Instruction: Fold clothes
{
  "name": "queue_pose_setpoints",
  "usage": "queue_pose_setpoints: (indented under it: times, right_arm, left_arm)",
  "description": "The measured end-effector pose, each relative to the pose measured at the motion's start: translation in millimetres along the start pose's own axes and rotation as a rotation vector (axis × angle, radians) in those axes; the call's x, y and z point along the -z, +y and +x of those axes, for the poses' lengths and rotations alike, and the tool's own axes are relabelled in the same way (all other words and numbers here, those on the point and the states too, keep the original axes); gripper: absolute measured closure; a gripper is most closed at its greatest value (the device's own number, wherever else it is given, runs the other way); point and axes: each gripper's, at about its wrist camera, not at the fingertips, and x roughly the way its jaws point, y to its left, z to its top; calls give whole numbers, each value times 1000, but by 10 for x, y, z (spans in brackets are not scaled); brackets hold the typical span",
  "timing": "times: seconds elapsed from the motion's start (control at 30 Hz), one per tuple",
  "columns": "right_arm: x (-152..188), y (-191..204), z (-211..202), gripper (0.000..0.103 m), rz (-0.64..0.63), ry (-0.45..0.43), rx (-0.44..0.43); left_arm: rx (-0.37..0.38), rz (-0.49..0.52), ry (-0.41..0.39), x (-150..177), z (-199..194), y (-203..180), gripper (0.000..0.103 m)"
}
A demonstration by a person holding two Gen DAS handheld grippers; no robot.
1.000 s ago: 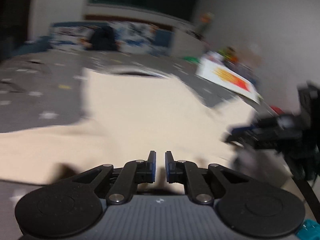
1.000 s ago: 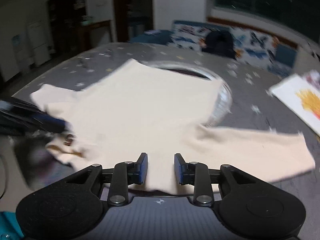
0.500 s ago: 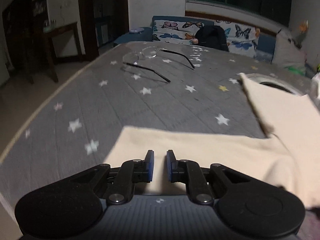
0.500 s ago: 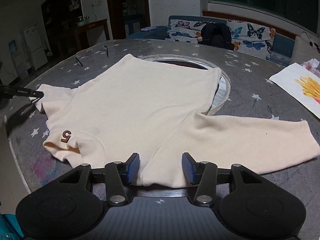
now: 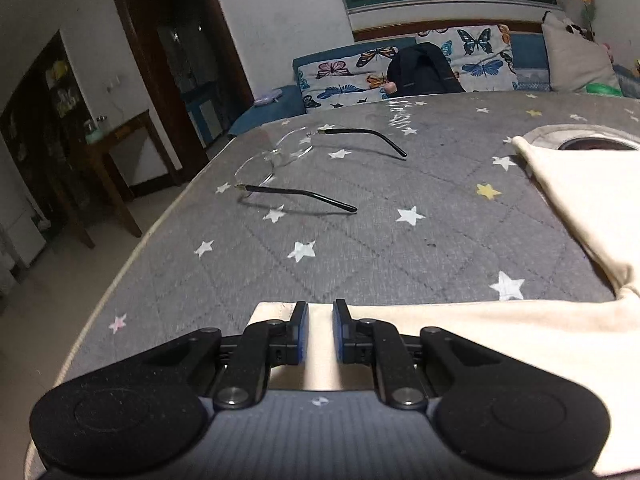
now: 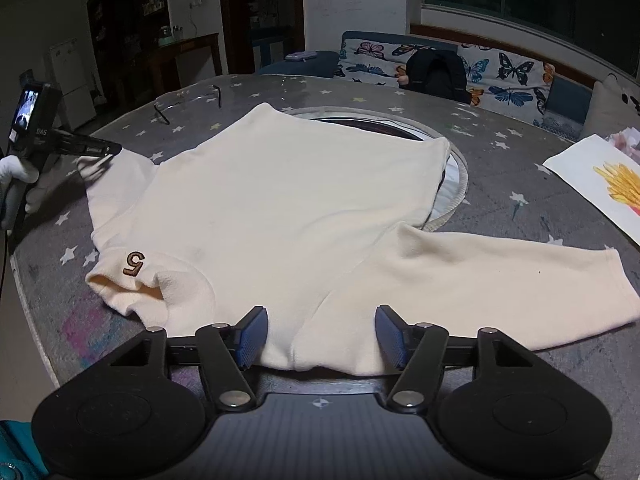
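Note:
A cream long-sleeved sweater (image 6: 288, 200) lies spread flat on the grey star-patterned table (image 6: 520, 152), one sleeve stretched right, the other left. A brown "5" (image 6: 134, 263) marks the folded collar at front left. My right gripper (image 6: 320, 334) is open wide over the sweater's near edge. My left gripper (image 5: 320, 326) hovers over the left sleeve's cuff (image 5: 320, 344), its jaws a narrow gap apart with cloth showing between them. It also shows in the right wrist view (image 6: 100, 148) at the sleeve end.
A pair of rimless glasses (image 5: 296, 168) lies on the table beyond the left sleeve. A round metal inset (image 6: 452, 160) sits under the sweater's hem. A paper with a fries picture (image 6: 608, 184) lies far right. The table edge (image 5: 132, 256) runs close on the left.
My left gripper swung from the sweater's body to the left sleeve cuff and moved closer to the table. My right gripper opened wider, staying at the near edge.

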Motion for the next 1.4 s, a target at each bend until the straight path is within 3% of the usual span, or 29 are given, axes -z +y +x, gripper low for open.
queue_pose_setpoints:
  times: [0.2,0.4,0.53,0.77,1.0,1.1,1.27,1.4]
  right_arm:
    - [-69,-61,-39,40,27,3,-9]
    - [-176,-289,-38,40,56,-50,53]
    - [-121,-512,64,40,100,-19,103]
    - [-88,-840,-91,40,150,-64,186]
    - [-202,-1333,34,40,211,-74,304]
    - [-182,-1520,141,40,238,-38,362]
    - [-70,-1710,17,40,296,-60,460]
    - [14,-1762,-131,40,308,-88,490]
  left_arm:
    - [13,-34,8,-14,14,80,88]
    - [32,-70,-5,-43,-136,71,81]
    - [64,-85,-42,-84,-346,42,76]
    - [189,-50,-111,-169,-765,-261,70]
    - [340,11,-161,-219,-1105,-777,66]
    - [393,33,-170,-222,-1209,-962,65]
    - [463,53,-166,-196,-1301,-1206,63]
    - [526,62,-151,-169,-1360,-1394,63]
